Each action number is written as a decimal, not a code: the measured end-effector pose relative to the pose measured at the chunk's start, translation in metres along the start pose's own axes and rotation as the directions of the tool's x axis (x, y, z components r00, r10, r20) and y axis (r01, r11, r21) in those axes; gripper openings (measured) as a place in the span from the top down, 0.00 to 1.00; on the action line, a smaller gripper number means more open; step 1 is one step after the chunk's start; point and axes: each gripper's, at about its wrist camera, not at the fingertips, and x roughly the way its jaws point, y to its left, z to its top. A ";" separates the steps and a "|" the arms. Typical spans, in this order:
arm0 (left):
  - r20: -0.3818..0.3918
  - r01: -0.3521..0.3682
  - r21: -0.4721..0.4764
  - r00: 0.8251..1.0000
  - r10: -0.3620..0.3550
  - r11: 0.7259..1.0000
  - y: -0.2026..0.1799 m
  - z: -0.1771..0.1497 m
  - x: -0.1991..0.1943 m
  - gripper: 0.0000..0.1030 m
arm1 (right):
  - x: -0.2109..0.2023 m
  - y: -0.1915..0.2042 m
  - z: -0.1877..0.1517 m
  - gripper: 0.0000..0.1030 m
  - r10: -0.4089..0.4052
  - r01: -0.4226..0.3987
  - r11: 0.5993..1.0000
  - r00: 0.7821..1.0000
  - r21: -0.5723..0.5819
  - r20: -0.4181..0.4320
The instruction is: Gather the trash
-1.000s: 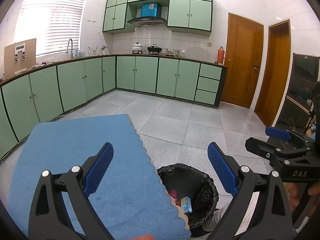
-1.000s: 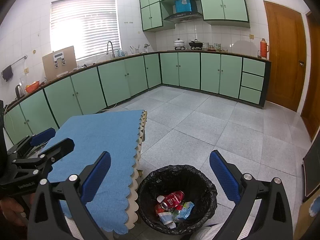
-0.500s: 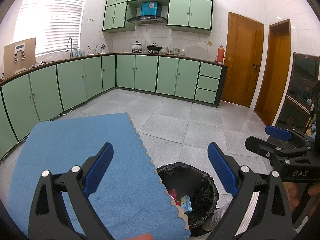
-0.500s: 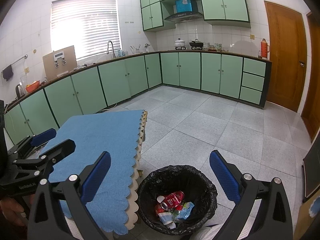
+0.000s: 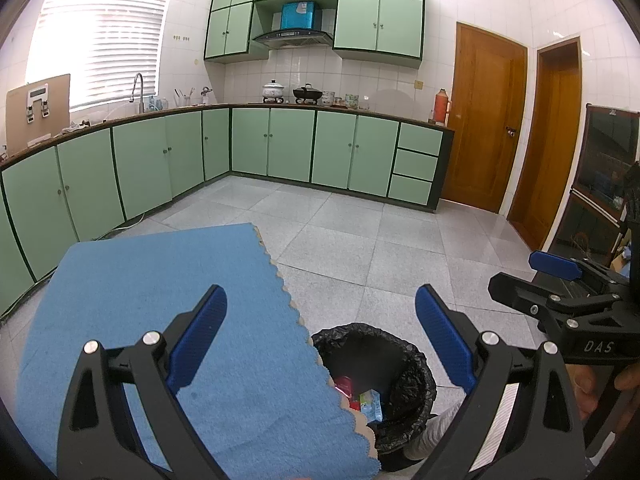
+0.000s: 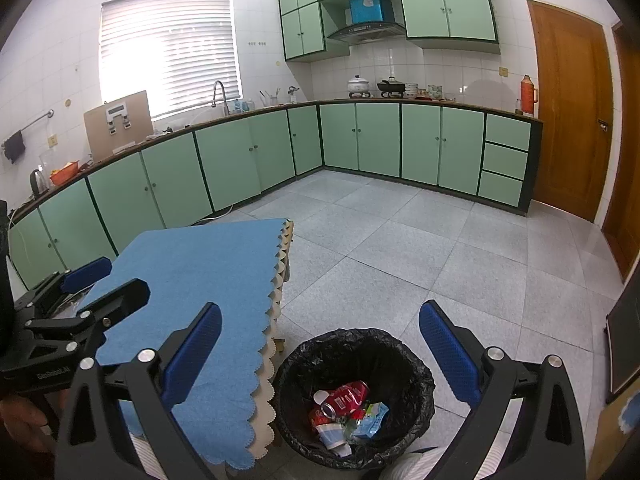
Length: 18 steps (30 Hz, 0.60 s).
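Presently on record: one left gripper (image 5: 320, 332), jaws set wide apart and holding nothing, poised above the near right edge of a table draped in a blue scalloped tablecloth (image 5: 160, 300); one right gripper (image 6: 320, 344), jaws likewise wide apart and empty, poised over a trash bin (image 6: 416, 368) lined with a black bag, standing on the grey tiled floor (image 6: 420, 252) just right of the table. Bin contents, seen from the right wrist: a crushed red soda can (image 6: 344, 396), a white paper cup with blue trim (image 6: 332, 436), a blue-green wrapper (image 6: 372, 420). The tablecloth shows bare in both views; no loose trash is visible on it or on the floor. Far side: green kitchen cabinets (image 5: 292, 144) and two wooden doors (image 5: 484, 120). Judgement: the collecting looks finished or nearly so, with the trash in the bin. A next move would call for checking the table's hidden near edge for leftovers before closing either gripper.
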 end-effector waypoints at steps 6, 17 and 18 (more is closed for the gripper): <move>-0.002 0.004 -0.003 1.000 -0.004 1.000 0.000 -0.001 0.000 0.11 | 0.002 -0.002 -0.002 0.06 -0.002 0.002 1.000 1.000 0.006 -0.003; -0.010 0.002 -0.001 1.000 -0.002 1.000 0.001 0.000 -0.001 0.11 | 0.004 -0.005 -0.004 0.06 -0.006 0.006 1.000 1.000 0.011 -0.008; -0.012 0.001 -0.002 1.000 -0.001 1.000 0.001 0.001 -0.001 0.11 | 0.004 -0.005 -0.004 0.06 -0.006 0.006 1.000 1.000 0.011 -0.009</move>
